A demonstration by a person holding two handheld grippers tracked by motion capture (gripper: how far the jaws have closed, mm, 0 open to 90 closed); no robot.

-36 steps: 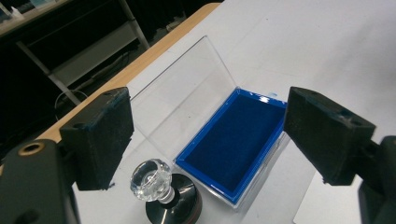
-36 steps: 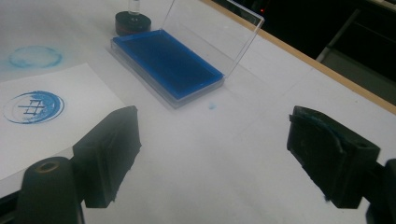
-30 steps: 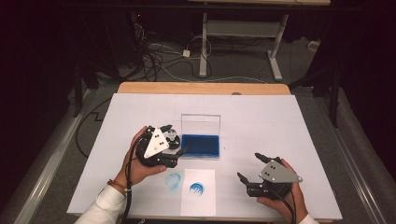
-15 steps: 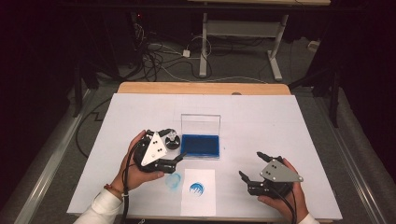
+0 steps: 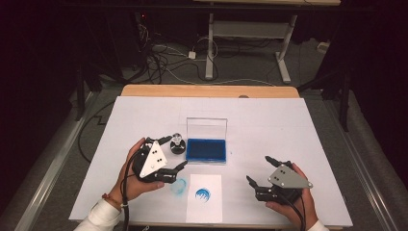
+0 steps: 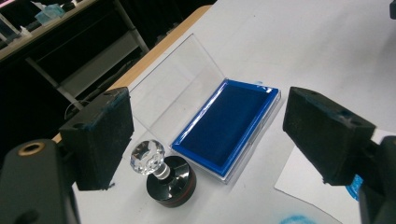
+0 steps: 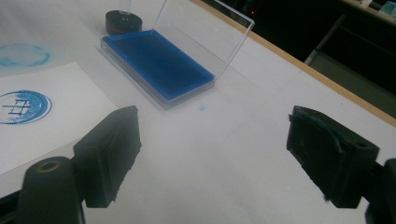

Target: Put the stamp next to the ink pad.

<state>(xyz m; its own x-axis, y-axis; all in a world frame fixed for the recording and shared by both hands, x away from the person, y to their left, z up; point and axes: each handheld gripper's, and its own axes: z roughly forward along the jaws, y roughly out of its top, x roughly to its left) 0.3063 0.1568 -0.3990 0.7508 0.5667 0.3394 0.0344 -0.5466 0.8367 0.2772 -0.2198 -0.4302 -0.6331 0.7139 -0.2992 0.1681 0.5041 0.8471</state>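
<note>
Stamp (image 5: 177,144) with clear knob stands upright at centre-left of high view, just left of open blue ink pad (image 5: 206,150). Left hand-held gripper (image 5: 174,154) released, jaws wide, stamp near its upper jaw, no contact. Right hand-held gripper (image 5: 259,170) released, idle at lower right on surface (image 5: 288,125). Paper (image 5: 204,204) bears blue print. Step, likely: stamp set down or about to be regrasped. Next move calls for centring jaws on knob, then clenching.
</note>
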